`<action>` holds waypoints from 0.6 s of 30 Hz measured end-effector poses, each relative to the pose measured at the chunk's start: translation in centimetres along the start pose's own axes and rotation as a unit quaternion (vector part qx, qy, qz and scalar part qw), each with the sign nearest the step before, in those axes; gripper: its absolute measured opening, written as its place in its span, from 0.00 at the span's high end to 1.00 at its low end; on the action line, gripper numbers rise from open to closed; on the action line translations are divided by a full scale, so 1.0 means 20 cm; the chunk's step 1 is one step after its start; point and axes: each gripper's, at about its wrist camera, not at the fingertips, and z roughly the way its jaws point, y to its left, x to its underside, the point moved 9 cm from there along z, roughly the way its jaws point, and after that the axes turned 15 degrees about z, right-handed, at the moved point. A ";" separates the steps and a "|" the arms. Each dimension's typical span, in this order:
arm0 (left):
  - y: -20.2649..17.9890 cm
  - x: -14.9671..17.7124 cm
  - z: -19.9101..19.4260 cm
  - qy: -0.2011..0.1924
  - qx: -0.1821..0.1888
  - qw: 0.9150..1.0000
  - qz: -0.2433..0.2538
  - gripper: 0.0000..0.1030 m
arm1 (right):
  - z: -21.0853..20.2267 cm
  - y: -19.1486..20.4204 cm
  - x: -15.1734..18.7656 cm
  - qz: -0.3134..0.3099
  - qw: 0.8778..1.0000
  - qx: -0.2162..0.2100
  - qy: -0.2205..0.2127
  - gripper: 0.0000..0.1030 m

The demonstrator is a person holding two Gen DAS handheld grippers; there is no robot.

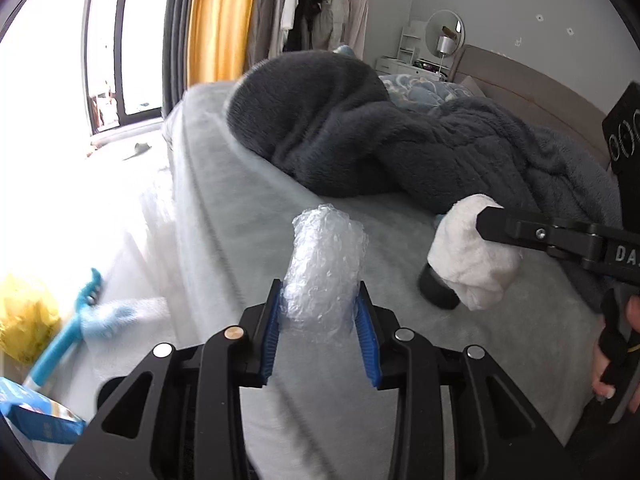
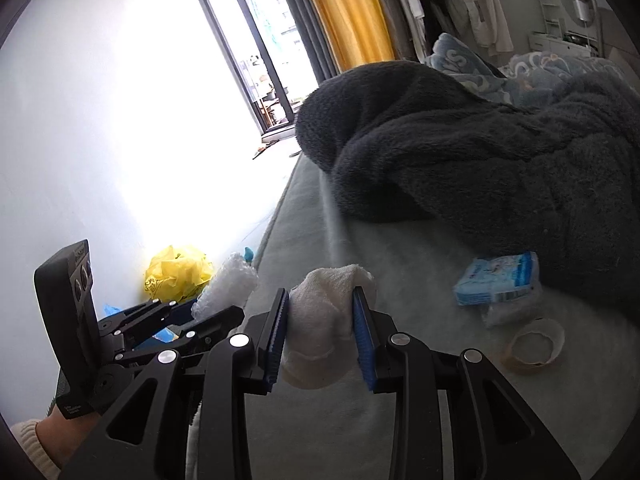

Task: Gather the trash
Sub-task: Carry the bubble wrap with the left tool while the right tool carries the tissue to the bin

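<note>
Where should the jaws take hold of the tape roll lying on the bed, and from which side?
Grip the tape roll across its thin wall, one jaw inside the hole, coming from above: it lies flat on the bed with its opening upward.

Daylight is poured in hard from the window [image 1: 120, 52], so the floor [image 1: 80, 200] beside the bed [image 1: 248, 208] is blown out to pure white in both views. The dark blanket [image 1: 360, 132] is left murky, little texture kept. Motion smear is seen on the blue brush [image 1: 76, 320]. Edges are bent and blacked out by the fisheye.
</note>
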 end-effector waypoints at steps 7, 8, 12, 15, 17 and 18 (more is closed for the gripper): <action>0.19 0.12 -0.08 0.024 -0.038 0.998 -0.034 0.64 | 0.02 0.19 0.07 -0.020 1.000 -0.012 0.005 0.69; 0.22 0.13 -0.09 0.026 -0.038 0.998 -0.039 0.64 | 0.02 0.22 0.08 -0.022 1.000 -0.015 0.006 0.69; 0.33 0.22 -0.12 0.046 -0.054 0.996 -0.062 0.64 | 0.04 0.33 0.11 -0.030 0.999 -0.026 0.011 0.69; 0.44 0.31 -0.13 0.064 -0.060 0.993 -0.085 0.64 | 0.05 0.41 0.11 -0.040 0.999 -0.034 0.012 0.69; 0.49 0.38 -0.13 0.079 -0.065 0.990 -0.096 0.64 | 0.08 0.46 0.12 -0.043 0.998 -0.038 0.015 0.69; 0.52 0.41 -0.12 0.087 -0.066 0.989 -0.100 0.64 | 0.09 0.47 0.12 -0.044 0.998 -0.039 0.017 0.69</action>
